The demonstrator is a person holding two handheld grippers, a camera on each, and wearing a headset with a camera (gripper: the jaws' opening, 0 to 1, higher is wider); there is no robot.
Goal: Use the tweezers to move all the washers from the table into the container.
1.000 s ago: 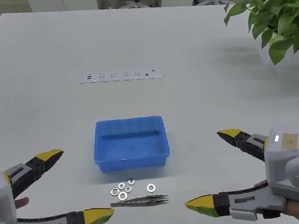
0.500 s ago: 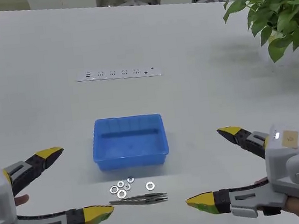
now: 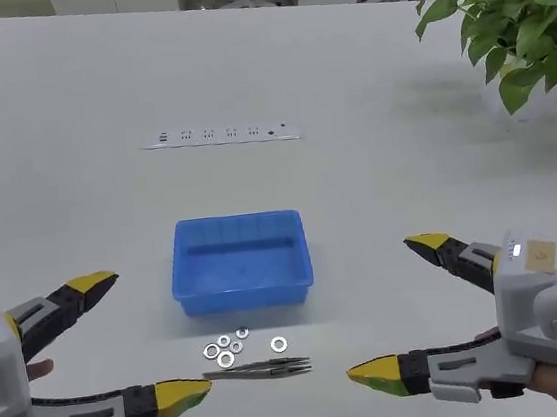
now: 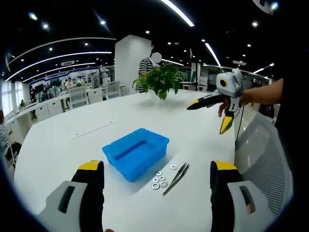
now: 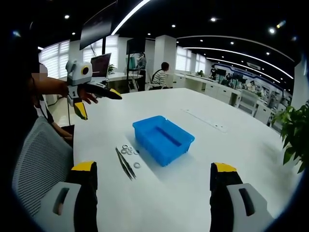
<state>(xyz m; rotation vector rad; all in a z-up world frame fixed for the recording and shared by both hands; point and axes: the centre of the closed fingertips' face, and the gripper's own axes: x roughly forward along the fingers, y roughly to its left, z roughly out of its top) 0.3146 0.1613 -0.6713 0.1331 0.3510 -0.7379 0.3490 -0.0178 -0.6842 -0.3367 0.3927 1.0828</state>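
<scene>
Two grippers are in hand, both with jaws spread wide and pinching nothing. The left gripper (image 3: pixel 138 340) and the right gripper (image 3: pixel 396 310) hover low over the table (image 3: pixel 403 154), one on each side of the work, near it but touching none of it. In my judgement this stance flanks the parts so that either gripper can close in on the tool. Pick-up has not begun.

The tweezers (image 3: pixel 257 371) lie flat on the table, crosswise to the person, just on the near side of the washers (image 3: pixel 226 348). They are slender, bright metal, with the two arms lying close together. Which end carries the tips cannot be told.

The washers number about six: small shiny rings lying flat, five in a loose cluster and one a little apart toward the right gripper. All are on the table, between the tweezers and the container (image 3: pixel 244 291).

The container is a shallow blue rectangular tray, open-topped and apparently empty. It sits just beyond the washers, which should keep each carry short. Thin flat rings on a smooth top will likely be awkward to nip.
</scene>
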